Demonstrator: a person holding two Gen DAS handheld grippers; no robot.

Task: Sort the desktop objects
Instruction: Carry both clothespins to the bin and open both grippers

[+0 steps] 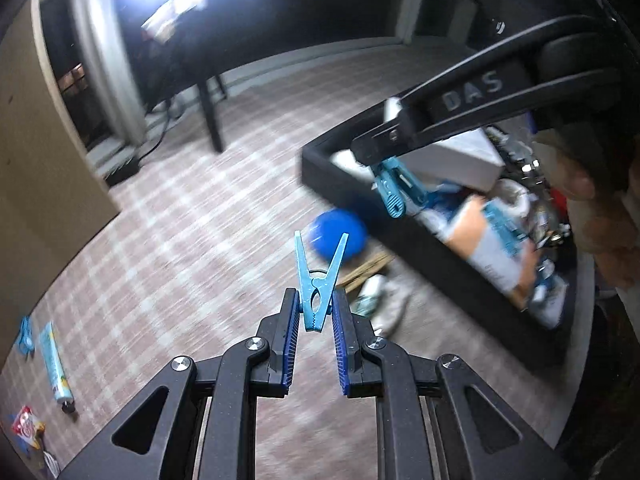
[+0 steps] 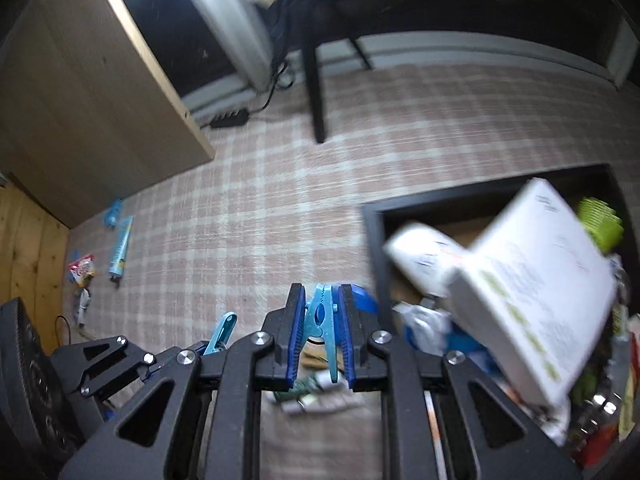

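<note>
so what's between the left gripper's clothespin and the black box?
Left wrist view: behind the clothespin sits a blue ball, then the black box wall.

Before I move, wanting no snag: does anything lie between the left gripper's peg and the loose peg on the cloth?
Only the tube, flat on the cloth beside the loose peg, on the side nearer the left gripper and its peg. Otherwise just checked cloth.
</note>
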